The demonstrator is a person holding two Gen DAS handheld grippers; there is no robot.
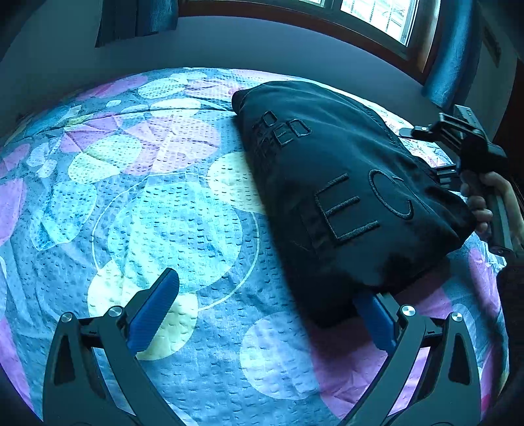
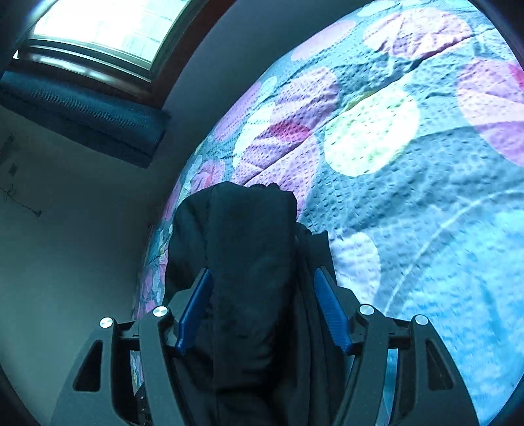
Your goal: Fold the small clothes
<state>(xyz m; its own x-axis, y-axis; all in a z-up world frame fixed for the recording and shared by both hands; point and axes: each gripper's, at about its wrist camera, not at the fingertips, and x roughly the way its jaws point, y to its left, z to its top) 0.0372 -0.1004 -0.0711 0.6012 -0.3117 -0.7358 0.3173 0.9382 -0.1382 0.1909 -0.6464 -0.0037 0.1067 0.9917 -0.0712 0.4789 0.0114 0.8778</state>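
A black garment [image 1: 344,196] with raised letters lies folded on the flowered bedspread [image 1: 163,209], its right end lifted. My left gripper [image 1: 271,301] is open; its left finger is over bare bedspread and its right blue pad [image 1: 373,318] is tucked under the garment's near edge. My right gripper shows in the left wrist view [image 1: 458,144] at the garment's far right side, held by a hand. In the right wrist view the right gripper [image 2: 262,295] has thick black cloth [image 2: 242,249] bunched between its blue pads, which stand partly apart around it.
The bedspread [image 2: 409,183] covers the bed. A dark wall [image 1: 229,42] and a window with blue curtains [image 1: 448,55] lie beyond the bed's far edge. The window also shows in the right wrist view [image 2: 98,29].
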